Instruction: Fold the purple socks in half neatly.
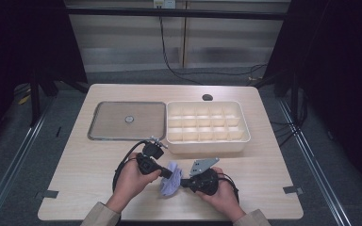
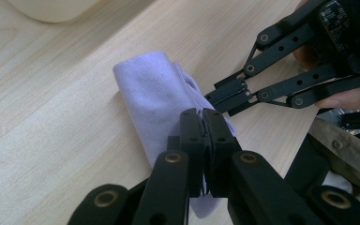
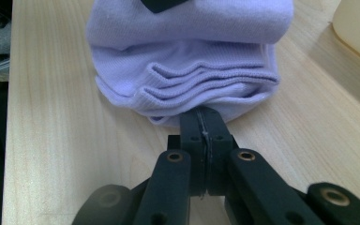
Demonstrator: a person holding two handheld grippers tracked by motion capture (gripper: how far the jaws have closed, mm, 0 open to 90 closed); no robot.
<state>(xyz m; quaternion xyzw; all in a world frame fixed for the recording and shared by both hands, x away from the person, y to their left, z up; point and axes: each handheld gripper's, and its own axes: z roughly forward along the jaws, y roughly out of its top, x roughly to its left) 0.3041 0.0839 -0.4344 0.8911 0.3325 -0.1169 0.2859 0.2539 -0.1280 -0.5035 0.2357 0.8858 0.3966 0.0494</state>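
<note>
A folded lavender cloth (image 1: 170,184) with ribbed hems, like a sock bundle, lies near the table's front edge between my two hands. My left gripper (image 1: 170,173) comes in from the left and is shut on the cloth's upper layers (image 2: 150,93); in the left gripper view its jaws (image 2: 202,116) meet with fabric pinched between them. From the right, my right gripper (image 1: 183,182) is shut on the cloth's lower edge (image 3: 187,70), its jaws (image 3: 202,116) pressed together on a thin fold. The right gripper (image 2: 215,96) also shows in the left gripper view, biting the cloth's far side.
A flat metal tray (image 1: 99,128) with a small round item (image 1: 128,119) lies at the back left. Beside it stands a cream box (image 1: 207,143) divided into several compartments. A dark round hole (image 1: 207,97) sits near the table's far edge.
</note>
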